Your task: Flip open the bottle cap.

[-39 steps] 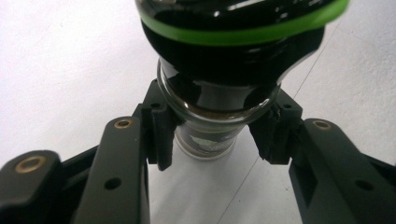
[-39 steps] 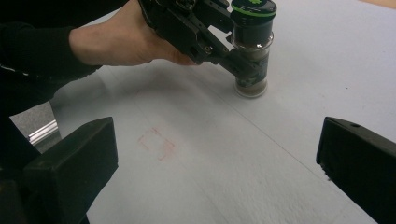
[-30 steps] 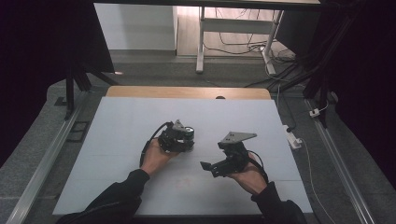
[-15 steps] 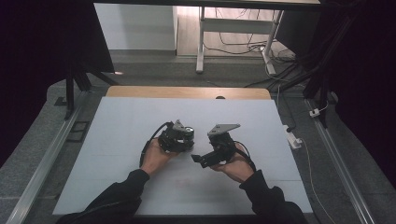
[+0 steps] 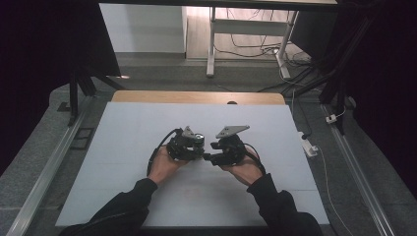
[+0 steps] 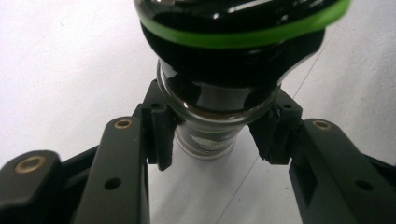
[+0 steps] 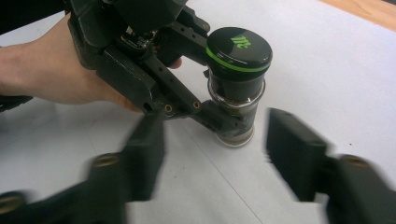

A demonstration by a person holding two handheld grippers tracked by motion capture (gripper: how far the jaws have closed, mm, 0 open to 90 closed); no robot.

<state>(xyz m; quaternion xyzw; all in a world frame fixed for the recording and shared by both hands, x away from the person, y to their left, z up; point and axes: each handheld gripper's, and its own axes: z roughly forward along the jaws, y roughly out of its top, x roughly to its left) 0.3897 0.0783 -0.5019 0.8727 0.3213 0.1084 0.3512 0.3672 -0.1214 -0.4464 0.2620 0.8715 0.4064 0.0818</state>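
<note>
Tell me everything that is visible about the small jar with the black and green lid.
The jar is small, with a clear glass-like body and dark contents inside. Its glossy black lid carries a green ring around its edge and a green mark on top. It stands upright on the white table. The left gripper is shut on its glass body below the lid, one pad on each side. The right gripper, its jaws just closing, is near but apart from it.
</note>
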